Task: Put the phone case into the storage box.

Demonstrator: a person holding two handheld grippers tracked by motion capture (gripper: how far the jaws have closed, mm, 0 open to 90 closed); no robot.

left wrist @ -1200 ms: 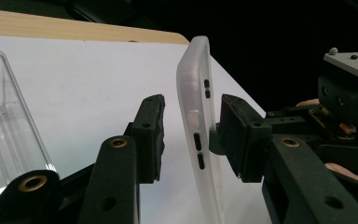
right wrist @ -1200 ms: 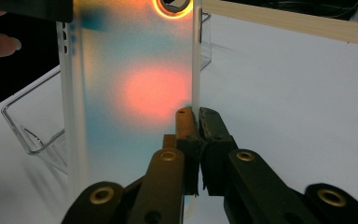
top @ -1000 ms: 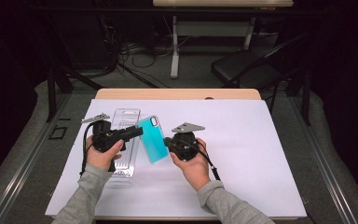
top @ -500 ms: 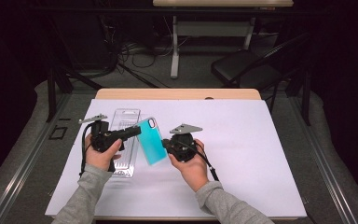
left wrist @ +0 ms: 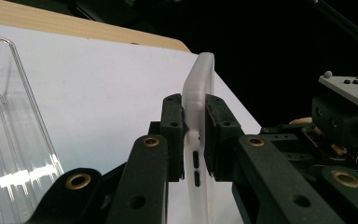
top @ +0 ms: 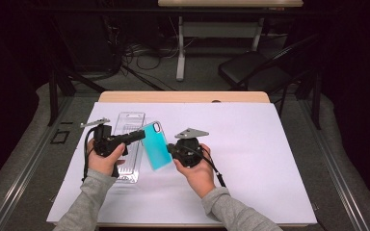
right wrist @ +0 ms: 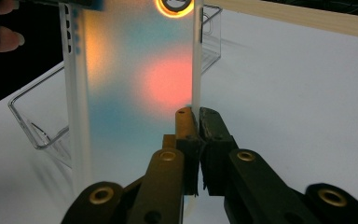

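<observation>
A dark workroom, with a white sheet (top: 250,159) laid over the wooden table. My left gripper (top: 142,135) has just been closing and now pinches one long edge of the teal phone case (top: 156,146); the left gripper view shows its pads (left wrist: 173,126) pressed on either side of the frosted rim (left wrist: 199,93). My right gripper (top: 170,150) is clenched on the opposite edge, its jaws tight on the thin wall in the right gripper view (right wrist: 196,122). The case hangs tilted between the two, lifted off the sheet. Just left of the case lies its clear plastic packaging tray (top: 128,144), empty. I judge the case already out of its tray and now shared between both grips; what's left is handing it over or setting it down.
</observation>
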